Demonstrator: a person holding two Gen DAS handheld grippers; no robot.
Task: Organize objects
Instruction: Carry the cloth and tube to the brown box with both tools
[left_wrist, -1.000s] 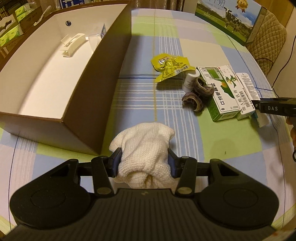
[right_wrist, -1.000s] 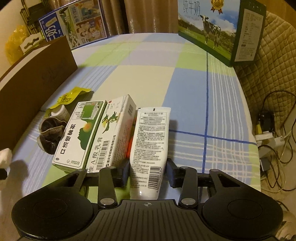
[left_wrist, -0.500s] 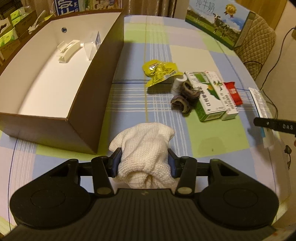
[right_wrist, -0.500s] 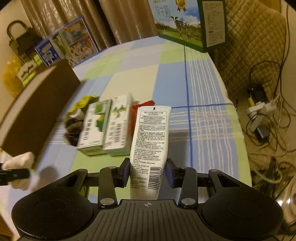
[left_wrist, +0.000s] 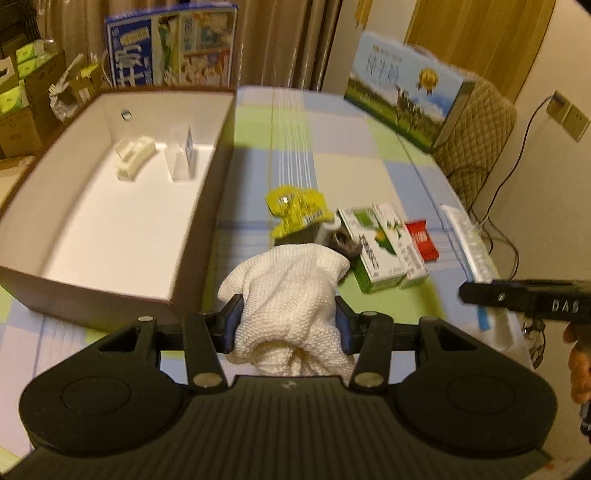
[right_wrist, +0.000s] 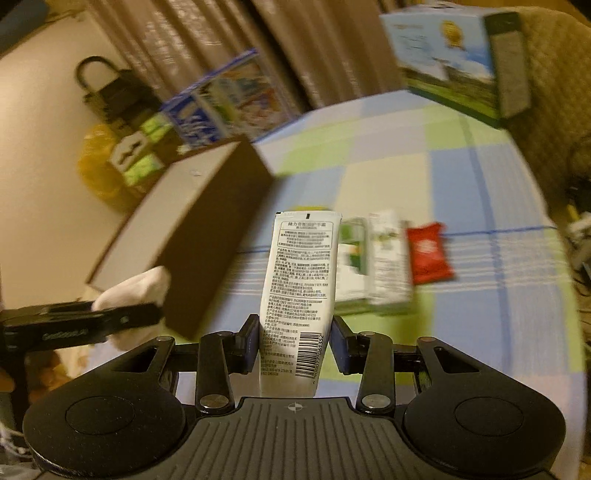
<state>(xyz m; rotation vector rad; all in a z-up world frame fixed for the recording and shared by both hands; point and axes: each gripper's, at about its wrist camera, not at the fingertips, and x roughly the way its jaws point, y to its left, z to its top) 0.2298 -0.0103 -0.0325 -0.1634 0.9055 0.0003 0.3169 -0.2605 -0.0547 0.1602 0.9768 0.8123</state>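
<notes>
My left gripper (left_wrist: 287, 320) is shut on a white knitted cloth (left_wrist: 288, 291) and holds it above the table, right of the open brown box (left_wrist: 199, 206). My right gripper (right_wrist: 294, 341) is shut on a white printed tube (right_wrist: 299, 273), held in the air. The tube also shows in the left wrist view (left_wrist: 467, 240), with the right gripper's finger (left_wrist: 524, 297) in front. In the right wrist view the cloth (right_wrist: 136, 286) and the box (right_wrist: 207, 229) sit at the left. The box holds a white clip (left_wrist: 133, 157) and a small clear packet (left_wrist: 181, 160).
On the checked tablecloth (left_wrist: 332, 147) lie a yellow packet (left_wrist: 297, 212), two green-and-white cartons (left_wrist: 382, 245), a red sachet (left_wrist: 421, 238) and dark curled things (left_wrist: 345, 242) half hidden by the cloth. A milk carton box (left_wrist: 406, 88) stands at the far right edge.
Both grippers rose and tilted up, still holding the cloth and the tube. The right gripper swung left toward the box; the views are blurred by motion.
</notes>
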